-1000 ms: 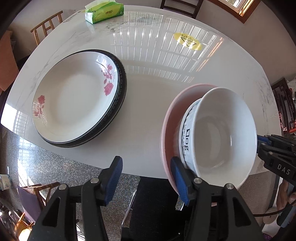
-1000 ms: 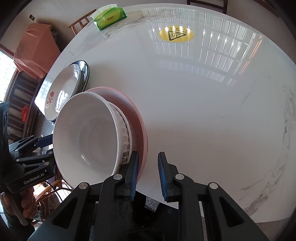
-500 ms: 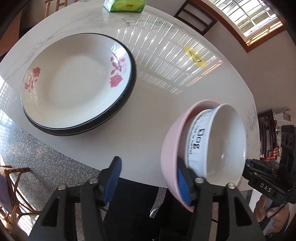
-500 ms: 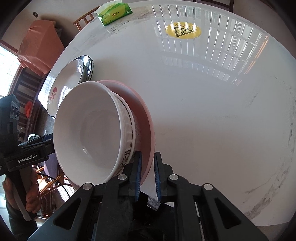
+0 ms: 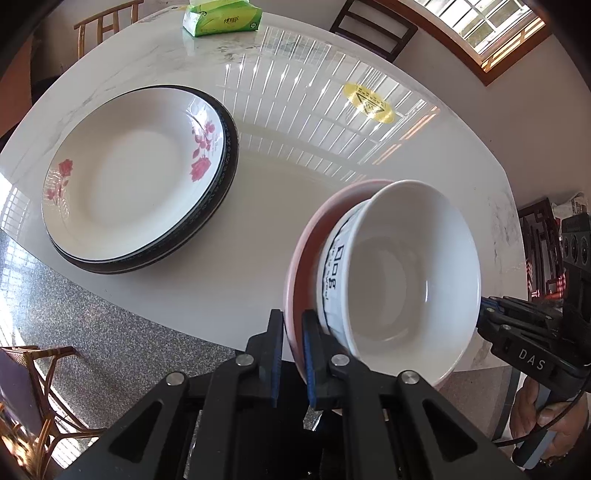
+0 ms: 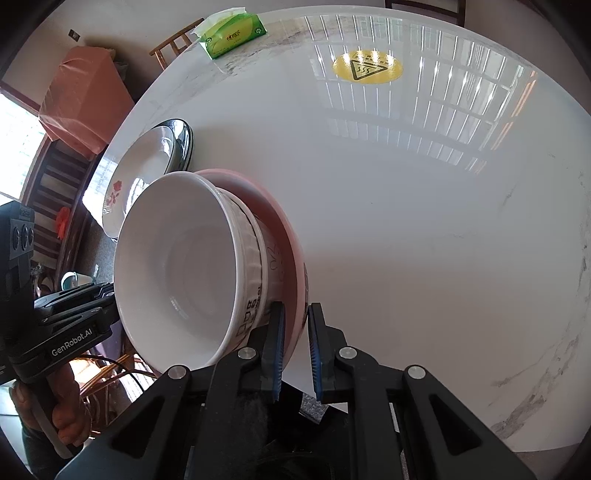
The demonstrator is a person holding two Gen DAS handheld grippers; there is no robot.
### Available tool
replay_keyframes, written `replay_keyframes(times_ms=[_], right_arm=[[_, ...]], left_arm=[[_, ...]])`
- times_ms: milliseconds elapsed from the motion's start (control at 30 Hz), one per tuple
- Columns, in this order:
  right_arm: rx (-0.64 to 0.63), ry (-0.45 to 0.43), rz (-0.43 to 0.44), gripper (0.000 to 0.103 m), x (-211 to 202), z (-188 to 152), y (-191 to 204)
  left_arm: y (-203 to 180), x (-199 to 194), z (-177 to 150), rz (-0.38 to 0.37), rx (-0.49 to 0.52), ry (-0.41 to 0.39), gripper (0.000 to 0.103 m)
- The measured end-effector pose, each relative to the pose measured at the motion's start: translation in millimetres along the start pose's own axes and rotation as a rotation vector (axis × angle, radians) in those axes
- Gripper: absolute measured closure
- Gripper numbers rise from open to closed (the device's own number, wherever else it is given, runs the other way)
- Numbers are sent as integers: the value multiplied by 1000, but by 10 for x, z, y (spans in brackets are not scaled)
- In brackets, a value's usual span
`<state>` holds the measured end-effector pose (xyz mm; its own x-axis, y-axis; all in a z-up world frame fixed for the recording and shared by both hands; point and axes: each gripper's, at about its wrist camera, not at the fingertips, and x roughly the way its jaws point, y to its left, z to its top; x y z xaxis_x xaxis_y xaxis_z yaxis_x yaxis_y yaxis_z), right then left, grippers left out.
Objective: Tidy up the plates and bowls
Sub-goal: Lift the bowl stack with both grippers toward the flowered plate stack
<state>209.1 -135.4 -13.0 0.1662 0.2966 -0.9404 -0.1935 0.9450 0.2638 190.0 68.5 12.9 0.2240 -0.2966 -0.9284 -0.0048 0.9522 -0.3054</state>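
Plates (image 5: 133,181) stacked at table's (image 5: 295,155) left edge. Pink bowl (image 5: 301,258) with white bowl (image 5: 402,273) nested, at near edge, rim pinched by left gripper (image 5: 291,354) and right gripper (image 6: 295,350). Placing bowls remains.

Green tissue pack (image 5: 222,16) at table (image 5: 258,236) far edge — yellow sticker (image 5: 368,102) near.

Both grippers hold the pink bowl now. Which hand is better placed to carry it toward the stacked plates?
Probably left. The left gripper clamps the pink bowl's rim on the side facing the white rose-patterned plate; the right gripper clamps the far side.
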Motion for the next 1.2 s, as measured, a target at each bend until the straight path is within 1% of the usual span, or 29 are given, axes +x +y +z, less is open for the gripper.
replay_keyframes(times_ms=[100, 300, 767, 1200], right_arm=[[-1, -6, 10, 90, -18, 7, 8], [2, -17, 14, 91, -61, 8, 6], [-8, -36, 25, 90, -186, 76, 87], [-38, -42, 44, 90, -295, 235, 320]], left_arm=[[-54, -72, 7, 11, 5, -15, 93], [-33, -100, -19, 10, 8, -14, 93], [46, -173, -88, 17, 3, -48, 93], [255, -446, 8, 32, -28, -81, 93]])
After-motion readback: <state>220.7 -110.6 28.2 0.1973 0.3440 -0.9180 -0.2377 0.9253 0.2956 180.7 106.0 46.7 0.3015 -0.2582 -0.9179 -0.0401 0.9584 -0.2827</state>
